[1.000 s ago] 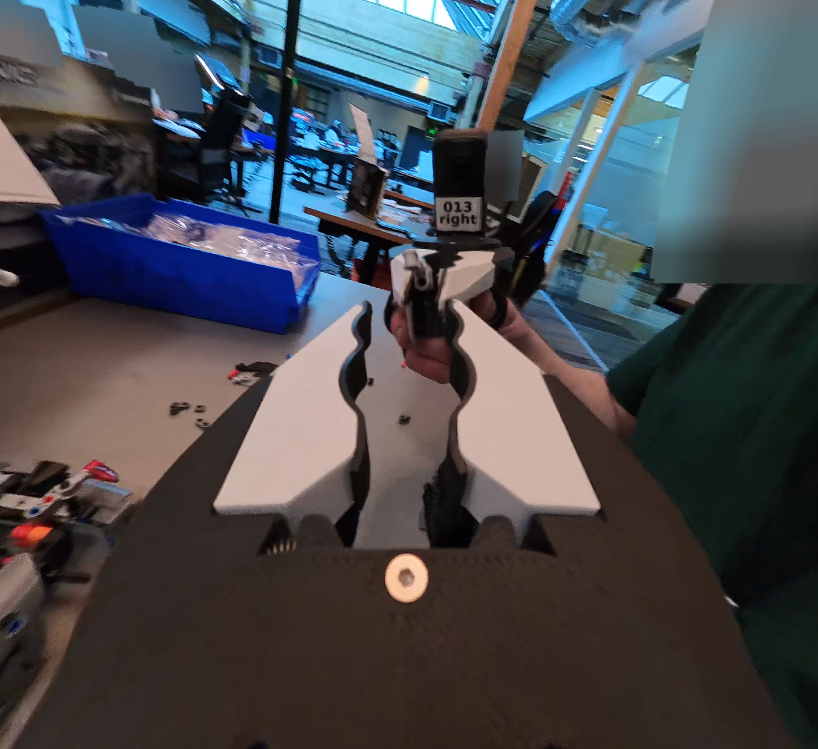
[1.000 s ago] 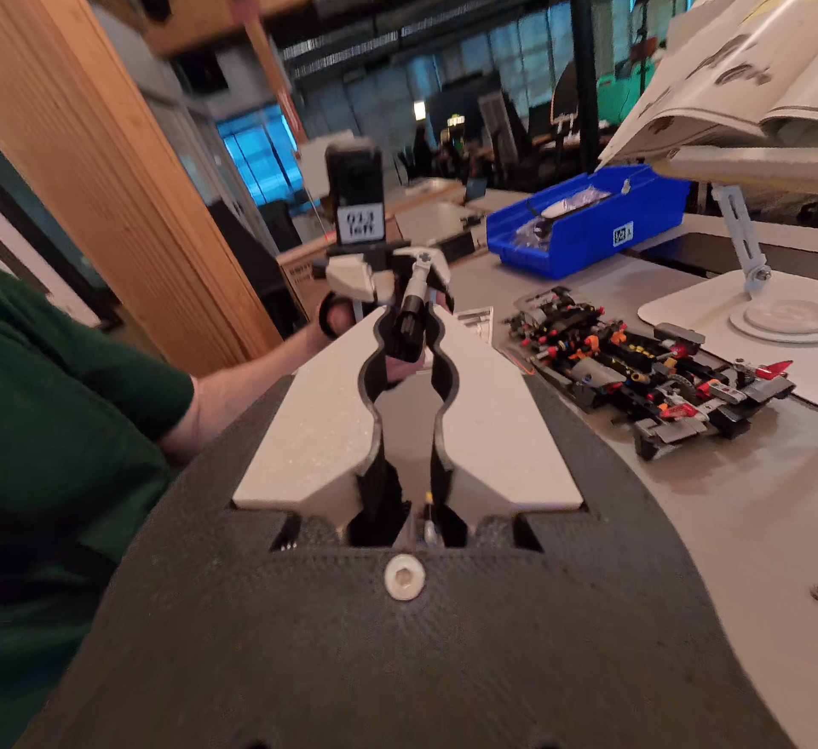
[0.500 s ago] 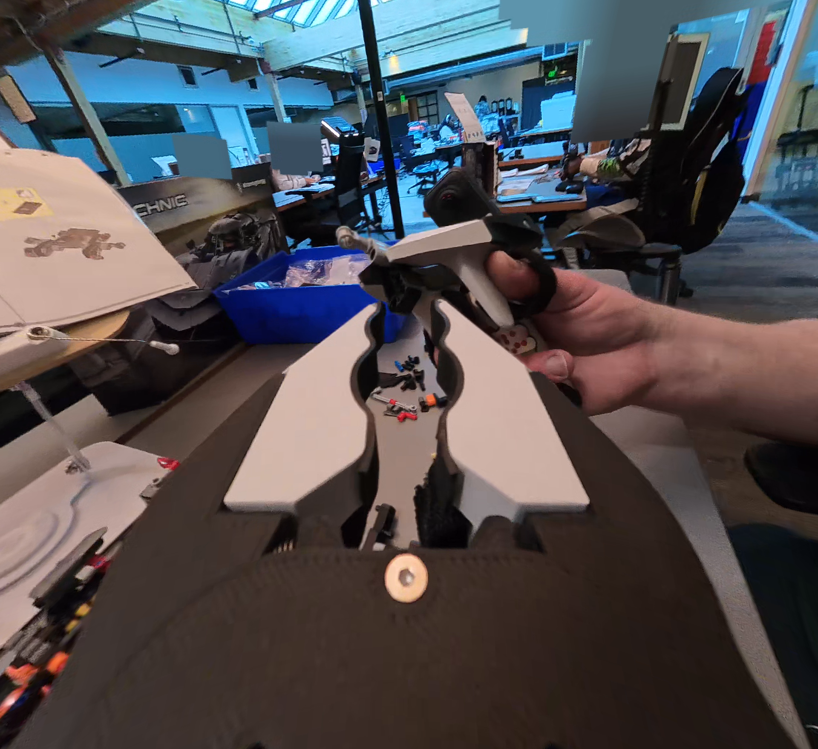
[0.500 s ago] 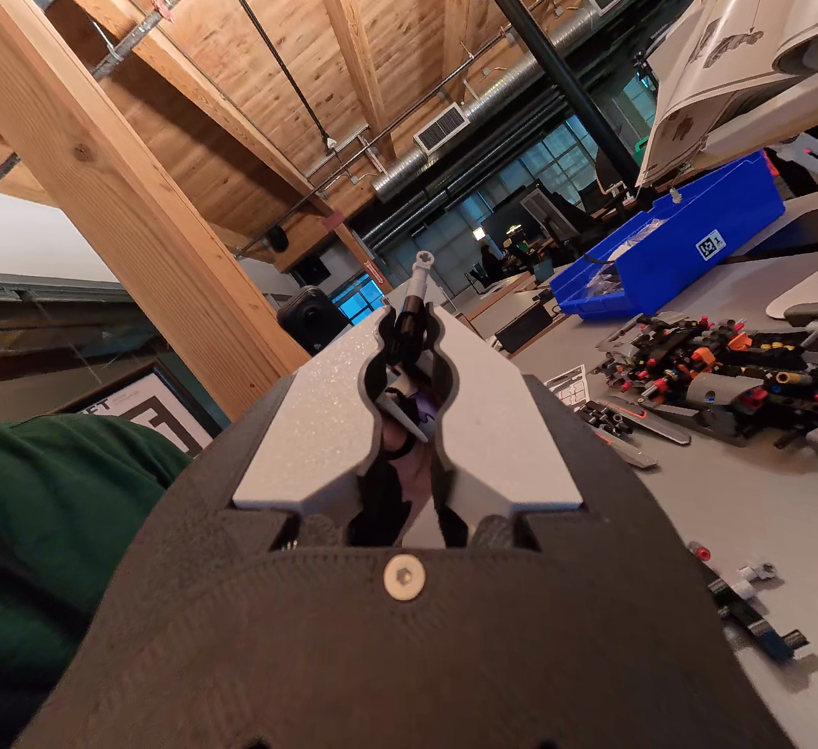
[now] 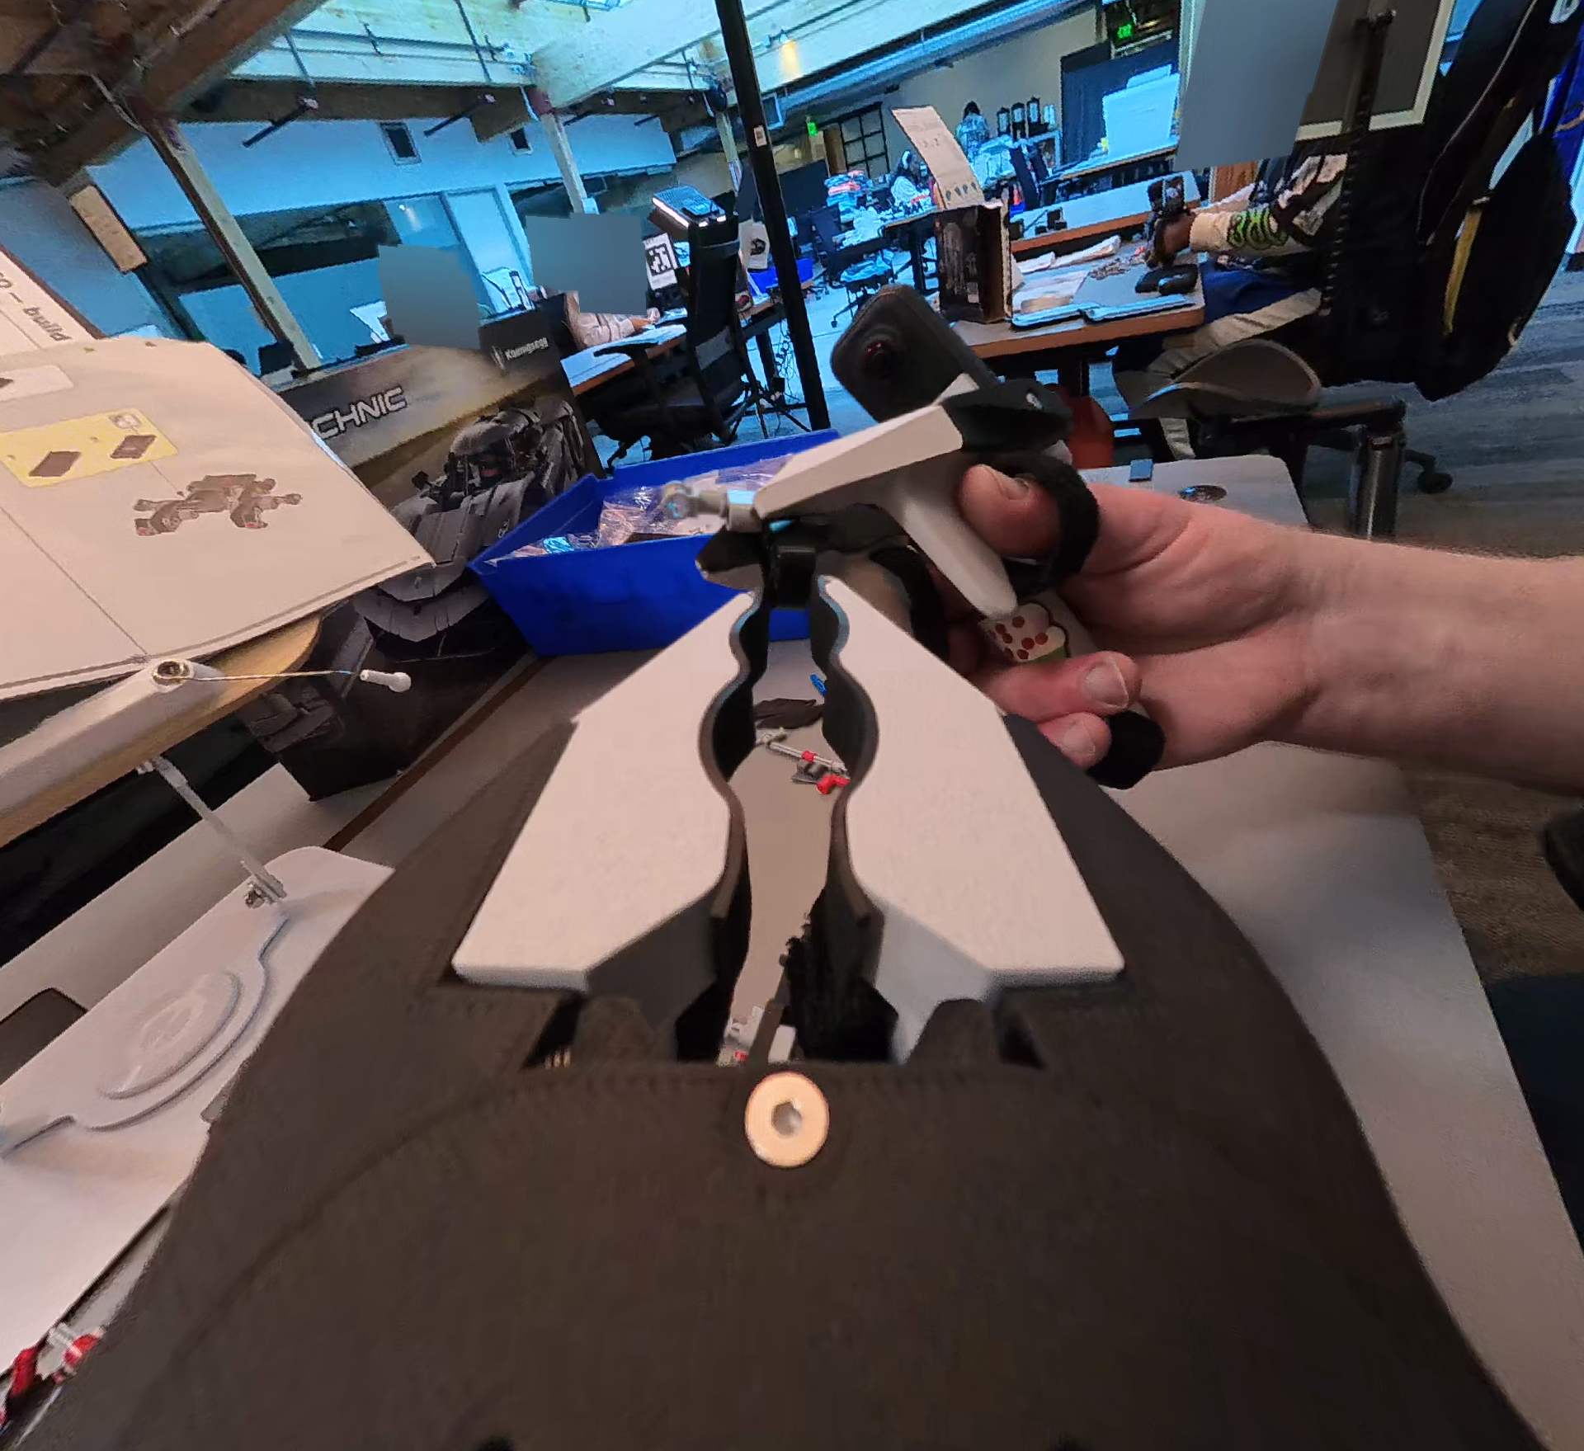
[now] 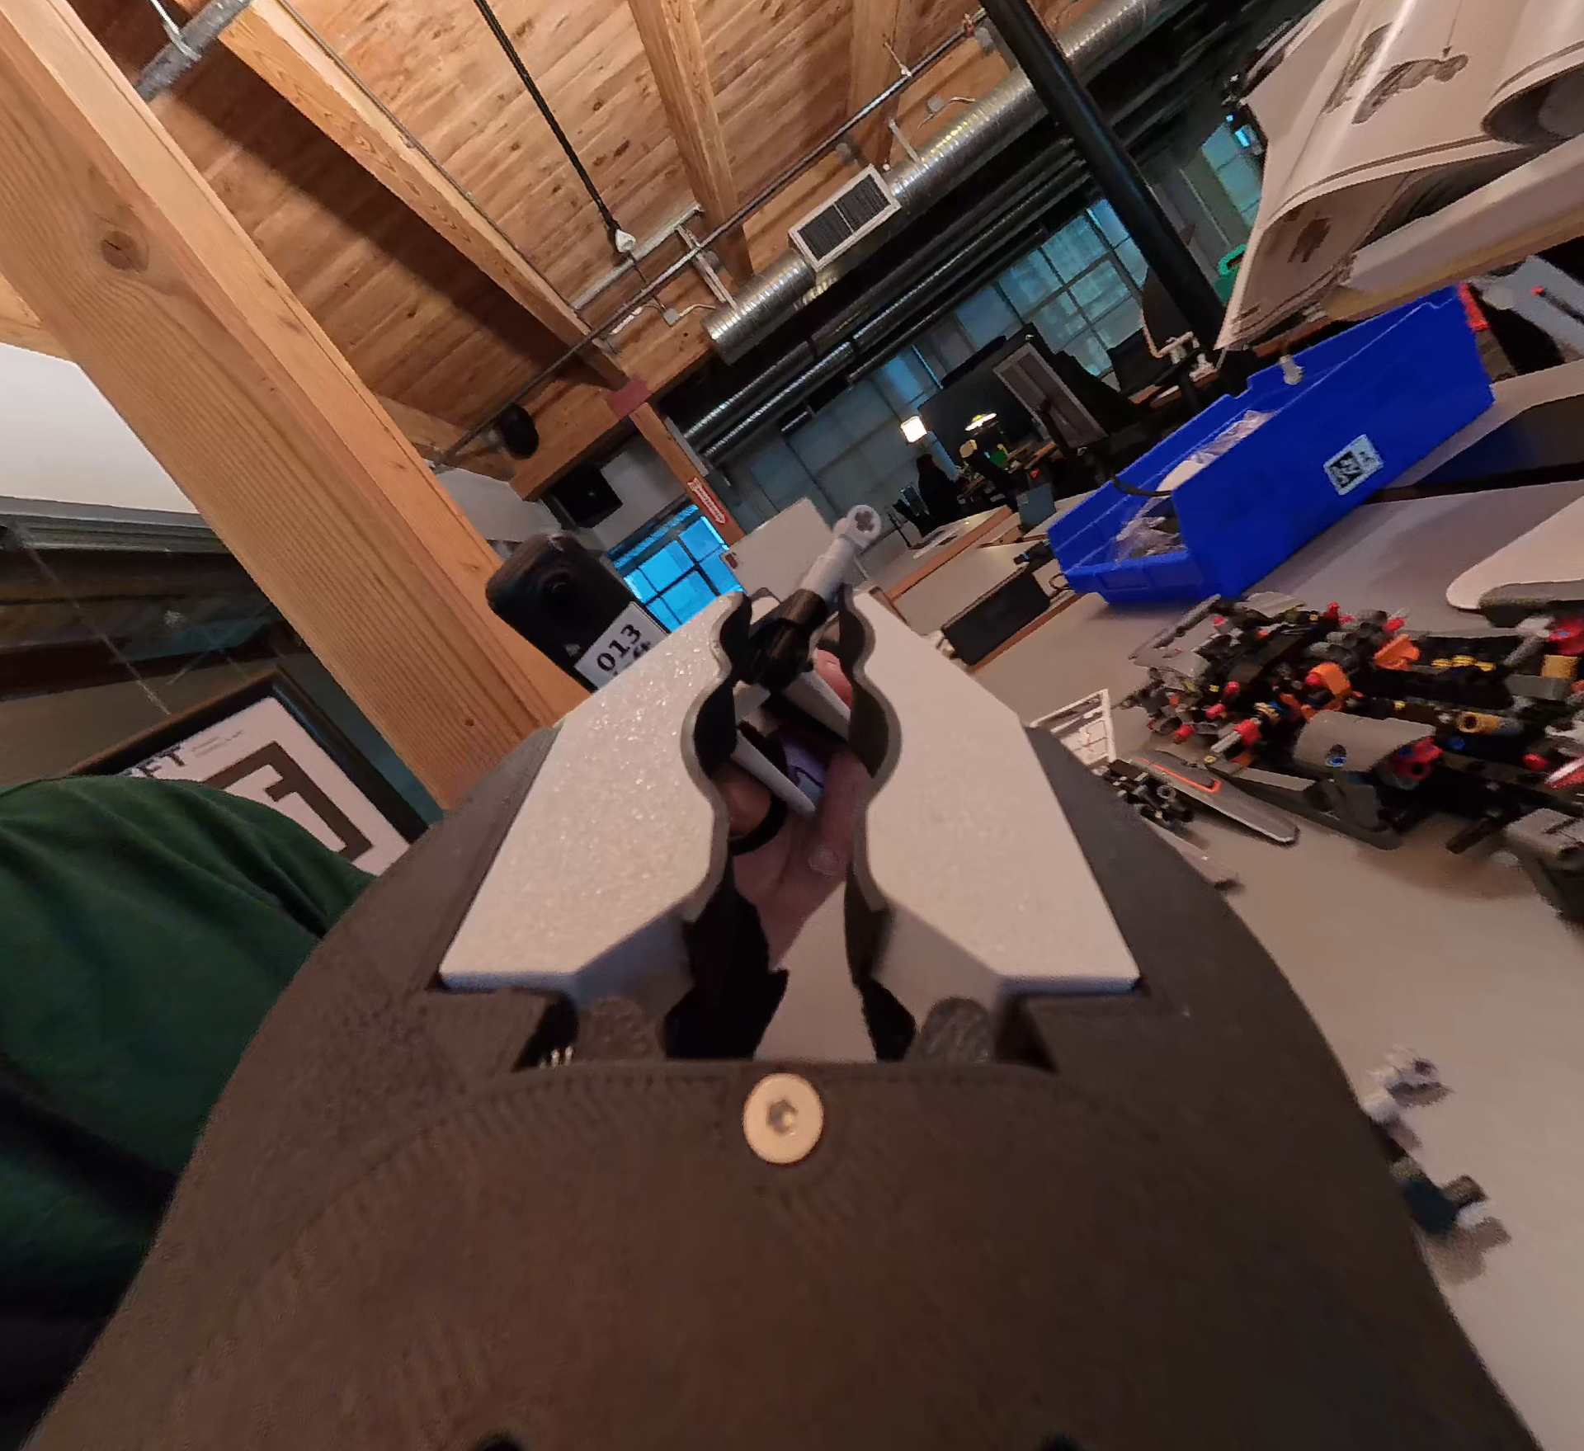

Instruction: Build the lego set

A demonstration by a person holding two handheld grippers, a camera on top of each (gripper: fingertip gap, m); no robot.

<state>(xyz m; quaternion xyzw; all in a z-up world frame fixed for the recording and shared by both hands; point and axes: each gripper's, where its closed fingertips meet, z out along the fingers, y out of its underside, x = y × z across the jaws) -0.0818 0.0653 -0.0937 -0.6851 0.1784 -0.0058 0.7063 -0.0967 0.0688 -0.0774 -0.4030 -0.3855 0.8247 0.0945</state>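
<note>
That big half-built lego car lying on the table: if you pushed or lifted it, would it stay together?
The lego car is probably light. It looks open-framed, with beams and pins sticking out, so it may flex or shed pieces if lifted by one end. Lying low and flat on the table, it would likely slide, not tip.

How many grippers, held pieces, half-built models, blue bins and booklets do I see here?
Handheld grippers: 2 (left gripper, right gripper)
Lego piece held between them: 1
Partly built lego model: 1
Blue bin: 1
Instruction booklet: 1
Total: 6
</note>
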